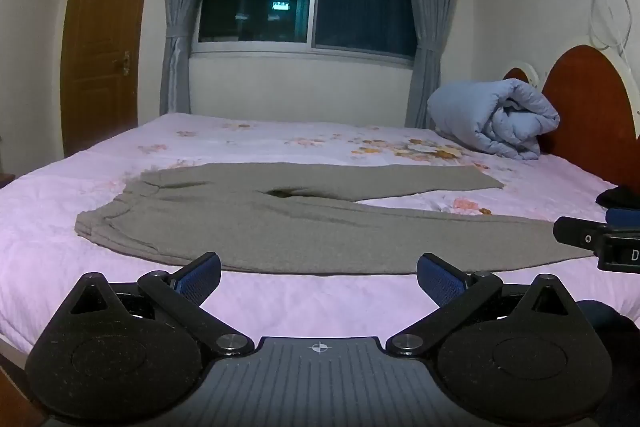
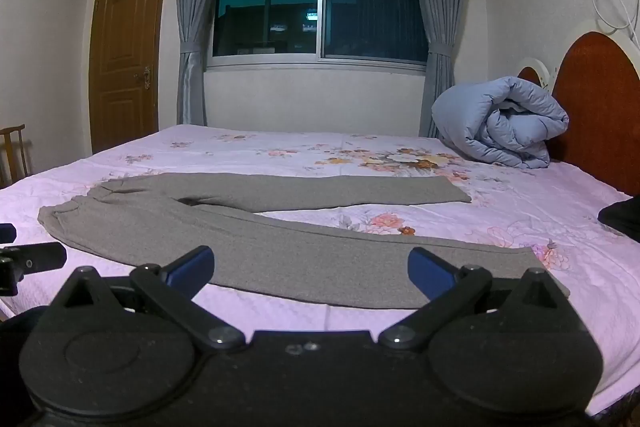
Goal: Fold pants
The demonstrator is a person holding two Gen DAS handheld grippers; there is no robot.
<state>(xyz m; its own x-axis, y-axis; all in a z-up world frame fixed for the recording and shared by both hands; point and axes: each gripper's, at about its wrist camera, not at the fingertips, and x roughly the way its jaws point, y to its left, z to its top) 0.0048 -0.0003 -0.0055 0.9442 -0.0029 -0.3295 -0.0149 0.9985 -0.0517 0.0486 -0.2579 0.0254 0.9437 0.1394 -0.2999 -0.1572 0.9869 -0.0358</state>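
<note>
Grey pants [image 1: 280, 223] lie spread flat on the pink floral bed [image 1: 60, 207], waistband to the left, both legs running right and splayed apart. My left gripper [image 1: 319, 277] hovers open over the bed's near edge, just short of the near leg, nothing between its blue pads. In the right wrist view the same pants [image 2: 248, 227] lie ahead. My right gripper [image 2: 311, 273] is open above the near leg towards its cuff end, holding nothing. A part of the right gripper [image 1: 600, 243] shows at the left view's right edge.
A rolled blue duvet [image 1: 496, 115] sits at the back right against the red headboard [image 1: 588, 107]. A dark folded item [image 1: 620, 199] lies on the bed's right side. A window with grey curtains and a wooden door [image 1: 104, 47] stand behind; a chair [image 2: 14, 151] is at left.
</note>
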